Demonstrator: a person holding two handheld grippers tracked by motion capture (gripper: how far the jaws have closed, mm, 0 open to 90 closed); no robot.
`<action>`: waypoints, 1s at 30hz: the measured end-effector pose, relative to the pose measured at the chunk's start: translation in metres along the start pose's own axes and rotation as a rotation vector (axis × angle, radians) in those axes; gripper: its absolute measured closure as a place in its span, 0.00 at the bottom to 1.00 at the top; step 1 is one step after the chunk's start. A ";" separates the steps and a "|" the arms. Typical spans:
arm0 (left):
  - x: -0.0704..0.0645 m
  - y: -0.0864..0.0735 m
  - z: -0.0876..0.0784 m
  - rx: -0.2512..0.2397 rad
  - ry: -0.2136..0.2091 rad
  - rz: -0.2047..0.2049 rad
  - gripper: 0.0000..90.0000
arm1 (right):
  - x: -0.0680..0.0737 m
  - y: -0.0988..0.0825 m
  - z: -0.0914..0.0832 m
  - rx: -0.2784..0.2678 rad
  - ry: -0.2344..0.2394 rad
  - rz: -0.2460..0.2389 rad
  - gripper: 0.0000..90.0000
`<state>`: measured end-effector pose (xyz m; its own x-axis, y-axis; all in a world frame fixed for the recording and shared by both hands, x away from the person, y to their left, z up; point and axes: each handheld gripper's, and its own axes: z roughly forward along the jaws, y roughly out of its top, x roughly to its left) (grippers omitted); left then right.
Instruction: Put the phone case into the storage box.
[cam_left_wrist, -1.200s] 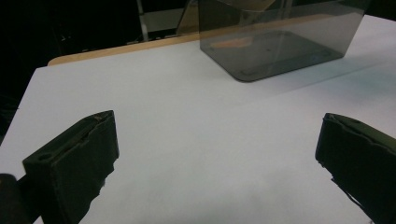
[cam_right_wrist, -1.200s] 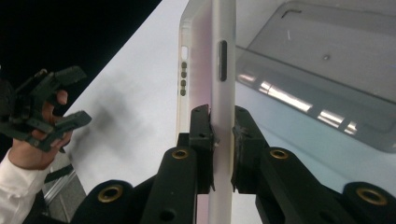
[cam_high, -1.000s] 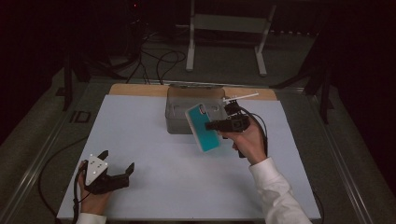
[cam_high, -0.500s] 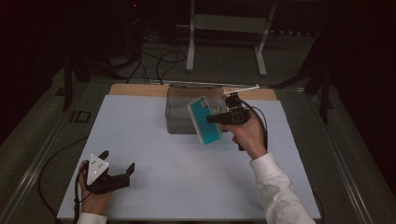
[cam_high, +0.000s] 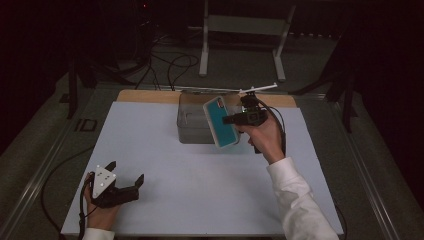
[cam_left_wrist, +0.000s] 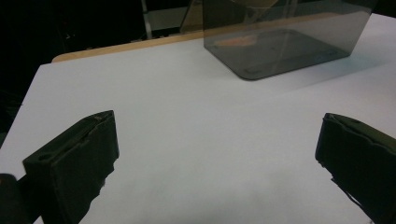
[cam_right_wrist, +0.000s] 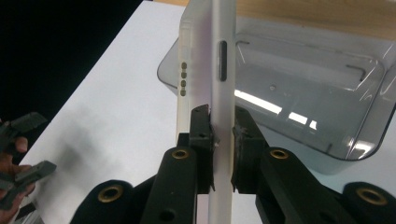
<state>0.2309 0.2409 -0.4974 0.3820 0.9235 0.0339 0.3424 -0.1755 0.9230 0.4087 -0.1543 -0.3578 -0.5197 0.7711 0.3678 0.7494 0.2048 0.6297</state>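
While the left tongs (cam_high: 125, 186) rest at the lower left of the high view, on the white tabletop (cam_high: 165, 165), their jaws stand wide apart with nothing between them; the left gripper view shows bare white surface between the two black jaws. Toward the upper middle of the frame stands a smoky transparent box (cam_high: 192, 122), open at the top and apparently empty. Just right of it, the right tongs (cam_high: 232, 120) are clenched on a phone in a teal case (cam_high: 221, 121), held in the air, tilted, over the box's right part. In the right gripper view the phone (cam_right_wrist: 212, 84) stands on edge, the jaws pressing its two flat faces near one end. I judge it stiff, flat and rather light, but smooth, so it may slip or swing; a hold nearer its middle would be steadier. Its glass would be fragile if dropped.
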 end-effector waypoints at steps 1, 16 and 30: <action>0.000 0.000 0.000 0.001 0.000 0.003 0.00 | 0.000 0.001 0.000 0.001 -0.004 0.000 0.91; 0.000 0.000 -0.001 -0.002 -0.003 -0.002 0.00 | -0.003 0.019 0.006 0.005 -0.046 0.028 0.91; -0.001 0.000 -0.001 -0.003 -0.005 -0.004 0.00 | -0.011 0.027 0.012 -0.002 -0.080 0.067 0.91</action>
<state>0.2301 0.2406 -0.4971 0.3851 0.9224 0.0283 0.3410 -0.1708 0.9244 0.4395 -0.1496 -0.3533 -0.4339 0.8286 0.3538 0.7806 0.1495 0.6069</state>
